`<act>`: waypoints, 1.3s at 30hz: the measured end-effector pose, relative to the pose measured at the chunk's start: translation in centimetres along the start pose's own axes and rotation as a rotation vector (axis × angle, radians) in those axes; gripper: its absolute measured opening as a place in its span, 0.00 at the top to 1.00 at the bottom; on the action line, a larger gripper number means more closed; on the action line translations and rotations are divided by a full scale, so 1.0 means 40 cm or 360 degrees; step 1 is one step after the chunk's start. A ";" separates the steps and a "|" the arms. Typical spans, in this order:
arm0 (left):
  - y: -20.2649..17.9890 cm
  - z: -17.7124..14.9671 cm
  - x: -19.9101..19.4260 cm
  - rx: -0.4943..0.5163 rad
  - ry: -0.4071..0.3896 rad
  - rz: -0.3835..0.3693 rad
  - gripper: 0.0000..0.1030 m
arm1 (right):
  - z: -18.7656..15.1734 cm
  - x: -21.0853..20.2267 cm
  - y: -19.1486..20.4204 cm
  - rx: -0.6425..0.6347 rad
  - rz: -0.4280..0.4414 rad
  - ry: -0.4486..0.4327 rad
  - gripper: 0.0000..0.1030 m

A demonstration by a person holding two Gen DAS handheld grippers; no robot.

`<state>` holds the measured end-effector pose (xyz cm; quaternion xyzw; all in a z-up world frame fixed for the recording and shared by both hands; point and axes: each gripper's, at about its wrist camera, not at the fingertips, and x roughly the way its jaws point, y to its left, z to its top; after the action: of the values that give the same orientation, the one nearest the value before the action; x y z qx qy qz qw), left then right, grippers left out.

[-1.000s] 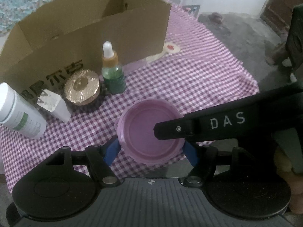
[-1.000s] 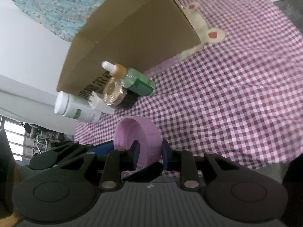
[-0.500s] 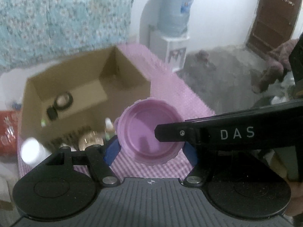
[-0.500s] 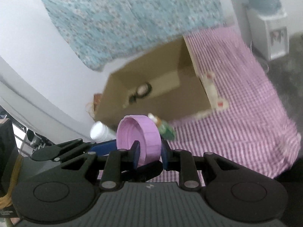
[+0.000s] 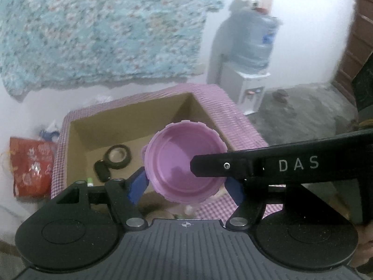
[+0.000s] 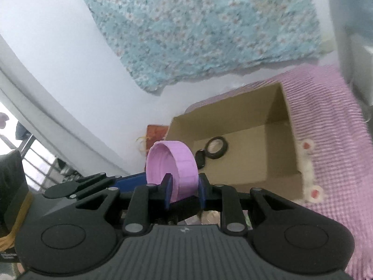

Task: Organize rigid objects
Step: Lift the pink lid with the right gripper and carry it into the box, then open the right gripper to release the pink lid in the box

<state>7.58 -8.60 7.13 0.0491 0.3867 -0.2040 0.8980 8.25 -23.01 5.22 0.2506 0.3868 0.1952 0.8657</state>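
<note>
A round purple lid (image 5: pixel 177 163) hangs in the air over the open cardboard box (image 5: pixel 130 113), hollow side towards the left wrist camera. My left gripper (image 5: pixel 186 185) is shut on it across its width, a blue pad on each side of the rim. My right gripper (image 6: pixel 184 186) is shut on the lid (image 6: pixel 173 161) too, pinching its side wall. One right finger (image 5: pixel 256 165) crosses the lid in the left wrist view. In the box (image 6: pixel 233 116) lie a black tape roll (image 5: pixel 119 156) and a small black object (image 5: pixel 102 170).
The box stands on a purple checked tablecloth (image 5: pixel 240 126). A water dispenser (image 5: pixel 247 53) stands beyond the table's right corner, and a red bag (image 5: pixel 30 165) lies left of the box. A floral cloth (image 6: pixel 209 28) hangs on the wall behind.
Both grippers have risen with the lid from just above the tablecloth to over the box. The bottles and jar in front of the box have dropped out of view.
</note>
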 end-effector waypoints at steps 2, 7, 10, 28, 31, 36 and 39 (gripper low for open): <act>0.030 0.026 0.033 -0.0058 0.0052 0.0013 0.31 | 0.039 0.050 -0.015 0.0021 0.0030 0.0071 0.76; 0.109 0.083 0.141 -0.0214 0.0223 0.0056 0.31 | 0.124 0.182 -0.064 0.0093 0.0086 0.0267 0.76; 0.146 0.095 0.208 -0.0309 0.0338 0.0093 0.31 | 0.166 0.294 -0.115 0.0161 0.0101 0.0425 0.76; 0.273 0.037 0.405 -0.0547 0.0784 0.0299 0.30 | 0.115 0.690 -0.256 0.0347 0.0069 0.1016 0.76; 0.270 0.040 0.409 -0.0532 0.0772 0.0323 0.30 | 0.115 0.707 -0.259 0.0350 0.0056 0.1013 0.75; 0.263 0.052 0.388 -0.0502 0.0709 0.0345 0.30 | 0.115 0.702 -0.251 0.0318 -0.0003 0.0952 0.70; 0.255 0.061 0.362 -0.0496 0.0658 0.0337 0.30 | 0.120 0.682 -0.249 0.0308 -0.0009 0.0889 0.53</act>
<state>22.30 -4.65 -2.22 -0.0089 0.5812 -0.0328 0.8130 30.41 -17.81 -13.47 0.2674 0.6277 0.2163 0.6983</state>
